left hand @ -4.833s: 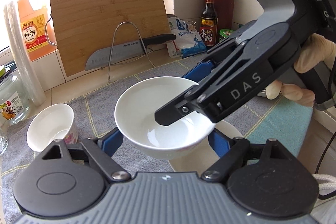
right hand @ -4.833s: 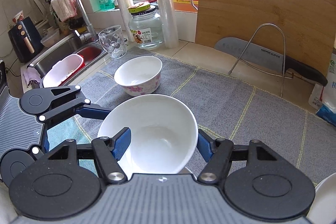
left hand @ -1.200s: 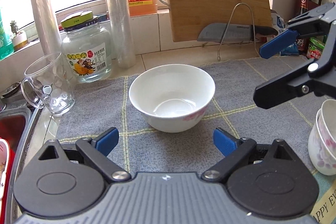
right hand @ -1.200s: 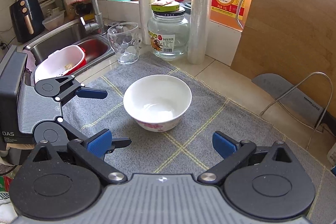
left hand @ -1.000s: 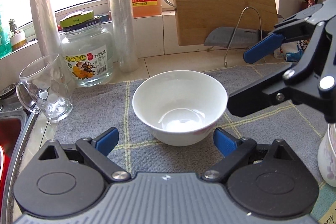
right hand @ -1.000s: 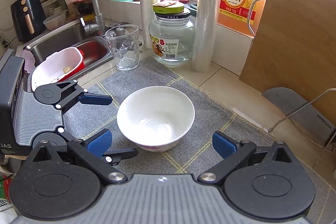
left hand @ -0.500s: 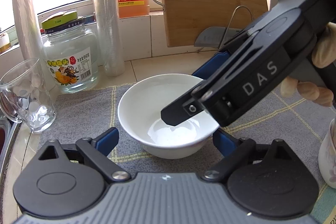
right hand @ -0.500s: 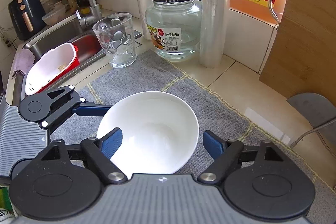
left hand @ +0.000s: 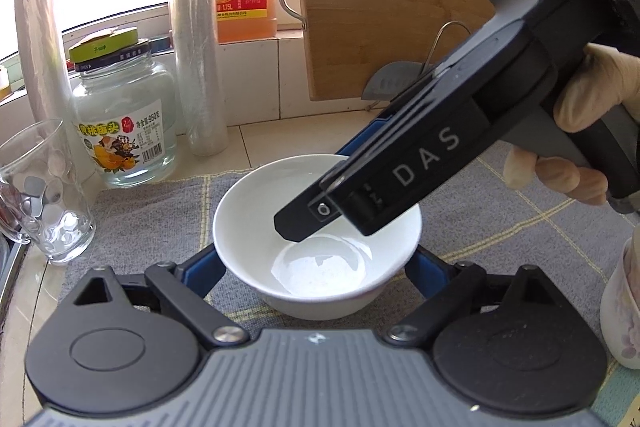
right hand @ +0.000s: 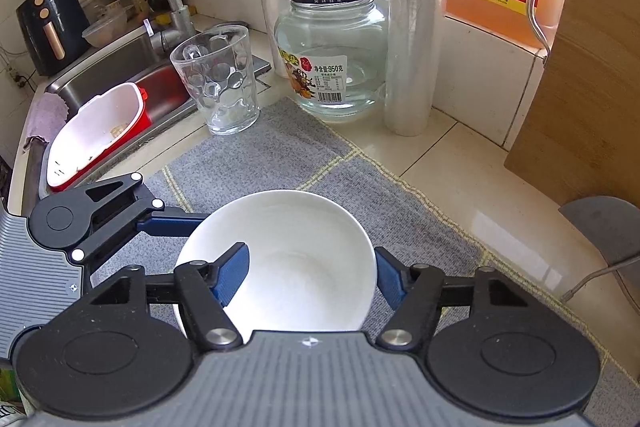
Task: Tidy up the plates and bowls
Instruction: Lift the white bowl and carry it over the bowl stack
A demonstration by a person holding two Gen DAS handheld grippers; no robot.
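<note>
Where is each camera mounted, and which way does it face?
Left wrist: on the left gripper, facing the cutting board; its closing jaws flank the bowl; the right gripper and gloved hand show.
Right wrist: on the right gripper, facing the sink; its fingers clamp the bowl's wall.
Shared: bowl, glass jar, both grippers.

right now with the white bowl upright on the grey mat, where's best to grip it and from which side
Pinch the white bowl by its rim wall, one finger inside, one outside, coming down from above: it sits upright, mouth open, with a thin wall. The right gripper is shut on it that way.
</note>
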